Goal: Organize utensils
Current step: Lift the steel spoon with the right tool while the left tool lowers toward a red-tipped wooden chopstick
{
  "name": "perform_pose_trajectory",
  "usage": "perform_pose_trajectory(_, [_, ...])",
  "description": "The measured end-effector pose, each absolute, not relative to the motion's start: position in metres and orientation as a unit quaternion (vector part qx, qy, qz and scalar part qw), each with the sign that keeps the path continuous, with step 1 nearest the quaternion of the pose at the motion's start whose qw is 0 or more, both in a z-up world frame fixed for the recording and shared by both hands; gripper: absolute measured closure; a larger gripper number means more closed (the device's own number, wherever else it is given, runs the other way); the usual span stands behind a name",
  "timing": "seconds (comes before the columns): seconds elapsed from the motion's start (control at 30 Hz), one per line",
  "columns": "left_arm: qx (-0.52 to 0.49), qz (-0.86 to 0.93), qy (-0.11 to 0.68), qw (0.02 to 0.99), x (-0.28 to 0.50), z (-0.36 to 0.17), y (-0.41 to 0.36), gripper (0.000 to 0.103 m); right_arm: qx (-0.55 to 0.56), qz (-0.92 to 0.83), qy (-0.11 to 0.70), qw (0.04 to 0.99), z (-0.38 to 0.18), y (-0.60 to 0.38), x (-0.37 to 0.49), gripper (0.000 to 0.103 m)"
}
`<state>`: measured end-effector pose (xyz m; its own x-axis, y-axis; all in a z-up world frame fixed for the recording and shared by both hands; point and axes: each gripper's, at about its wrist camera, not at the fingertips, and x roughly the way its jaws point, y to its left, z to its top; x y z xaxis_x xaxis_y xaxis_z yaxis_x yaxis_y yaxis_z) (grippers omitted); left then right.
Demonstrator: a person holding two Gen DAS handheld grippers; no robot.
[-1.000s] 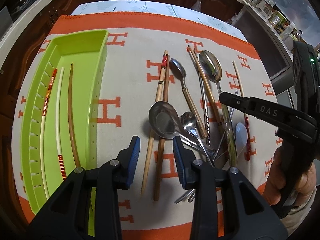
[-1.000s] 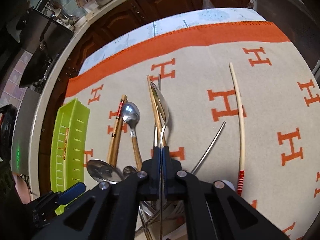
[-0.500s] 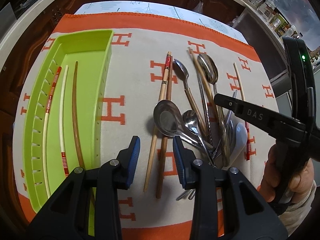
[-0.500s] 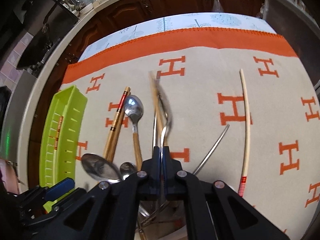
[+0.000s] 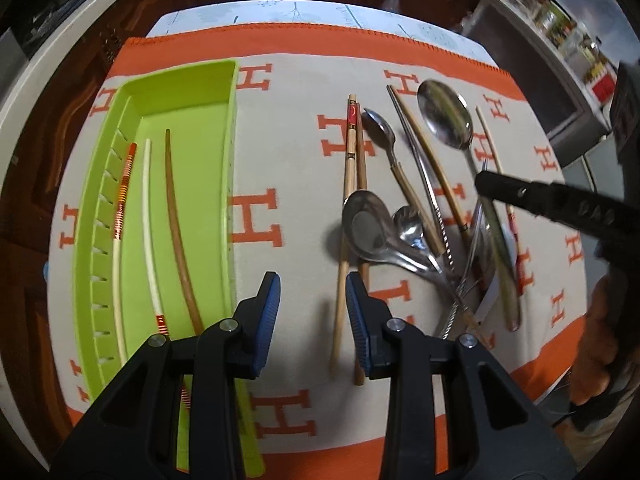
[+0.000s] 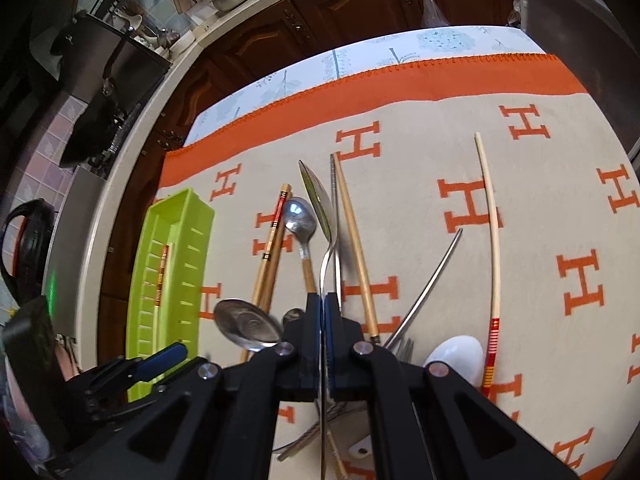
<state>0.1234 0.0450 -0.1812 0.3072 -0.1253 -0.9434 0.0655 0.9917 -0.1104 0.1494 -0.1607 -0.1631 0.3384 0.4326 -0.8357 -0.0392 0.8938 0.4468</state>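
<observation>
Right tool (image 6: 323, 312) clamps big spoon (image 6: 318, 204); left tool (image 5: 312, 304) parted beside tray (image 5: 230, 160)

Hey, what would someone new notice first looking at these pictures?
Probably the right tongs, shut on a large steel spoon lifted above the jumbled utensil pile. Next, the lime-green tray at the left of the orange-lettered cloth, already holding three chopsticks.

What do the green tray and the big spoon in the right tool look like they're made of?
Green tray: likely molded plastic, uniform lime colour, slotted wall, slight sheen. Big spoon, gripped by the right tool: apparently polished metal, probably stainless steel, with mirror-like reflections.
</observation>
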Motion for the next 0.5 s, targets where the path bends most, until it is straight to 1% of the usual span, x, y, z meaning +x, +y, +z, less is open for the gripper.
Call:
perform_pose_trajectory(0.23, [-0.013,-0.079,0.575,0.814,0.118,-0.174,0.045,0.073,0.194,0.168,0.547,0.797,-0.147,-0.152,0.144,0.101])
perform_pose_trajectory(0.4, [0.018,-0.120,0.587,0.801,0.122,-0.187,0.031,0.073,0.202,0.172,0.541,0.798,-0.143,-0.152,0.141,0.101])
perform_pose_trajectory(0.5, [0.027,-0.124,0.598,0.791,0.126,-0.200,0.028,0.076,0.203,0.170,0.542,0.798,-0.143,-0.154,0.139,0.101])
